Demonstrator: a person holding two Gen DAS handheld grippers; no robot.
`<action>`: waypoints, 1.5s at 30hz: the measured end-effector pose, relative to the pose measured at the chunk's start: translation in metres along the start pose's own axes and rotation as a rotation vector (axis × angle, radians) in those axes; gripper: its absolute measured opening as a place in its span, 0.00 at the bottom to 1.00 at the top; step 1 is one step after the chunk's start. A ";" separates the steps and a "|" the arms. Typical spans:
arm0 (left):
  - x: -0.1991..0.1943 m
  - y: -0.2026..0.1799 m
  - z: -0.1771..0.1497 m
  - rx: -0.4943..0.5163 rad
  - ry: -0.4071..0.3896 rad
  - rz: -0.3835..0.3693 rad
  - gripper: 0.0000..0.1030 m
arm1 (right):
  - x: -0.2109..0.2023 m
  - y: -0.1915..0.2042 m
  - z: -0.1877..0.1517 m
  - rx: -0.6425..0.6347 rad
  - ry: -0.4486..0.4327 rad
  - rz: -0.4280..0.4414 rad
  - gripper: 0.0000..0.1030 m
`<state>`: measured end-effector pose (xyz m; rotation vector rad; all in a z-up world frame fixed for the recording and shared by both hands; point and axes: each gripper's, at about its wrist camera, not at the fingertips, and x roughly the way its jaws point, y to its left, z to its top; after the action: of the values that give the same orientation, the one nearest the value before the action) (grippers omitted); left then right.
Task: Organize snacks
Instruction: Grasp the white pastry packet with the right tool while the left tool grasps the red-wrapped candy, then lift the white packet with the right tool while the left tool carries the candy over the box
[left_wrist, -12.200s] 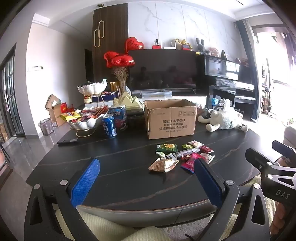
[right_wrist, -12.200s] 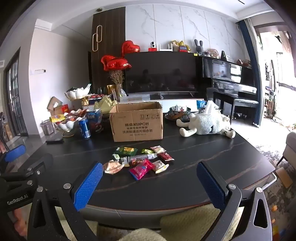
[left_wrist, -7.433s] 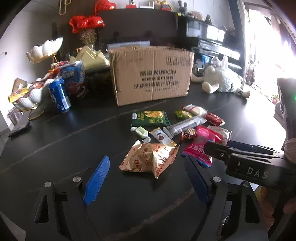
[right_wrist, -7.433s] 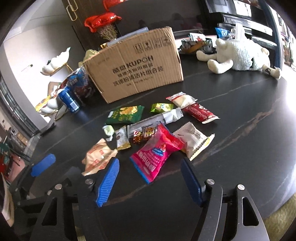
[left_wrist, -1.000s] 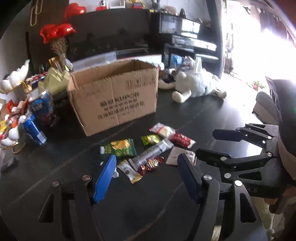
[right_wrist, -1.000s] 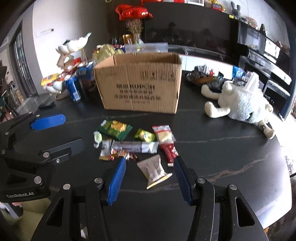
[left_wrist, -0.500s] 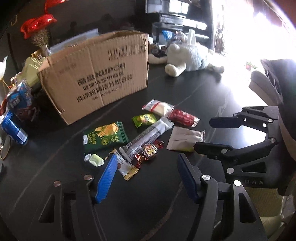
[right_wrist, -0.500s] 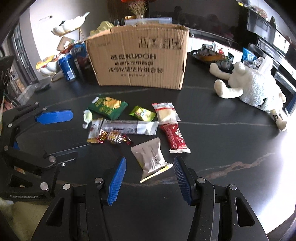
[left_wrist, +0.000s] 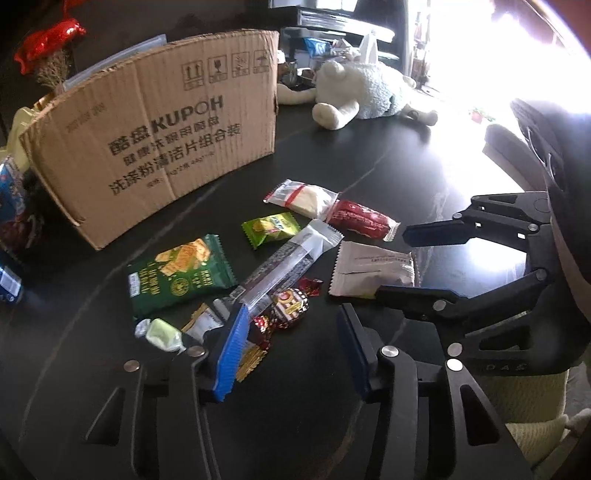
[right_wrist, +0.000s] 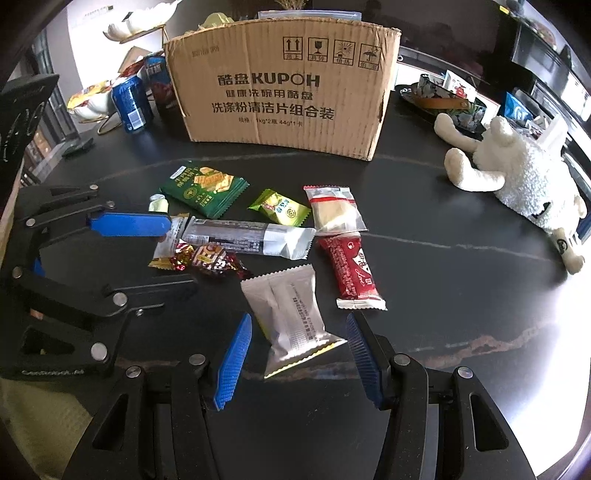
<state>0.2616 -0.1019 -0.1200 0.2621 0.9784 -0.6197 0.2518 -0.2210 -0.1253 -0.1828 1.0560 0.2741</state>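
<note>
Right gripper (right_wrist: 297, 360): jaws spread wide, holding nothing; the blue pads flank the near end of the silver packet (right_wrist: 291, 314), which lies flat on the table, not gripped.
Left gripper (left_wrist: 291, 347): jaws also wide, empty; its left pad (left_wrist: 232, 354) sits over the near edge of the snack pile, at the foil candies (left_wrist: 286, 306). Whether it touches them cannot be told.
Table (right_wrist: 443, 280): dark stone top with pale veins, carrying everything.
Snack pile: loose at the centre of the right wrist view, just ahead of both tools.
Red bar (right_wrist: 351, 271): at 3 o'clock of the silver packet, just beside it.
Long grey bar (right_wrist: 251, 238): at 11 o'clock of the silver packet, lying crosswise.
White packet (right_wrist: 336, 210): beyond the red bar, touching its far end.
Small green sachet (right_wrist: 279, 206): just left of the white packet.
Green cracker pack (right_wrist: 203, 184): at 10 o'clock of the pile's centre, nearest the box.
Cardboard box (right_wrist: 284, 81): at 12 o'clock behind the snacks, upright, top open.
Blue can (right_wrist: 131, 101): left of the box.
Plush sheep (right_wrist: 524, 184): at 2 o'clock, well apart from the snacks.
</note>
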 end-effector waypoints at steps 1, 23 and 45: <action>0.001 0.000 0.000 0.003 -0.001 -0.006 0.45 | 0.001 0.000 0.000 -0.003 0.002 0.006 0.53; 0.024 -0.006 0.009 0.024 0.037 -0.019 0.33 | 0.017 -0.011 -0.001 0.064 0.018 0.087 0.43; -0.005 -0.006 0.000 -0.092 -0.014 0.002 0.24 | -0.007 -0.010 -0.008 0.150 -0.052 0.071 0.41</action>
<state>0.2563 -0.1046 -0.1159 0.1775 0.9903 -0.5725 0.2449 -0.2335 -0.1225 -0.0037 1.0285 0.2608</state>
